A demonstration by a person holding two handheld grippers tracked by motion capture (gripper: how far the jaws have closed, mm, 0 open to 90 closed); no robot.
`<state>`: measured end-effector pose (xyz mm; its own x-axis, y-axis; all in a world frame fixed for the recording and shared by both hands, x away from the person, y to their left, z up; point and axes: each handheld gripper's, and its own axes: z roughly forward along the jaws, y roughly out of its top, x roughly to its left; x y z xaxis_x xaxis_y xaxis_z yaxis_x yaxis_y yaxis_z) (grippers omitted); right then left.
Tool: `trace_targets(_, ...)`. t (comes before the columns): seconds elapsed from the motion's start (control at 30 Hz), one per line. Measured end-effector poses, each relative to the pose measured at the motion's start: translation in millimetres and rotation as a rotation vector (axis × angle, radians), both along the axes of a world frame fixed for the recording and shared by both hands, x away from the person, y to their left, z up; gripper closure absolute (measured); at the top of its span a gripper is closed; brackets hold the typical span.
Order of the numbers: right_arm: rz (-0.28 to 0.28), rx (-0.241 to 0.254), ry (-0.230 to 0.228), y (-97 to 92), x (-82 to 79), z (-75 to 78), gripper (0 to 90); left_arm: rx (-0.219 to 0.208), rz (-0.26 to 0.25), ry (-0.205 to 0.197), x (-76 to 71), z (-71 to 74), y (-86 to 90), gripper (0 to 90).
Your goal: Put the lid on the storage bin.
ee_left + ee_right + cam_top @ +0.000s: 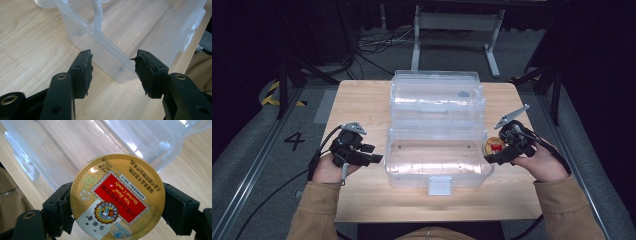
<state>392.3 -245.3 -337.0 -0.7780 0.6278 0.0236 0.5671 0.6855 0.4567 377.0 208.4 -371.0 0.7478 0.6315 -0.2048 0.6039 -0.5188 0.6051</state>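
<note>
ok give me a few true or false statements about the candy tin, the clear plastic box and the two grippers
1. The right gripper clamps a round gold candy tin with a red label. True.
2. The clear plastic box on the light wooden table is shut. False: it lies open, lid swung back.
3. The left gripper holds a second tin. False: its jaws stand apart with nothing between them.
4. The tin is already inside the box. False: in the high view it is beside the box's right end, held in the gripper.
5. The left gripper sits at the box's left end. True.
</note>
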Motion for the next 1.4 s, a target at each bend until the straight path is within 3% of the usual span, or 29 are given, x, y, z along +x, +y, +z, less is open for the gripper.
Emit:
trace_targets(0.6,0.080,-0.011,0.023,34.6,6.6,2.8,20.3,-0.003,0.005,0.001,-0.1,0.1,1.3,47.7)
trace_targets(1.4,0.089,-0.118,0.116,58.1,14.6,-36.4,20.2,-0.003,0.005,0.002,1.0,-0.7,3.2,47.7)
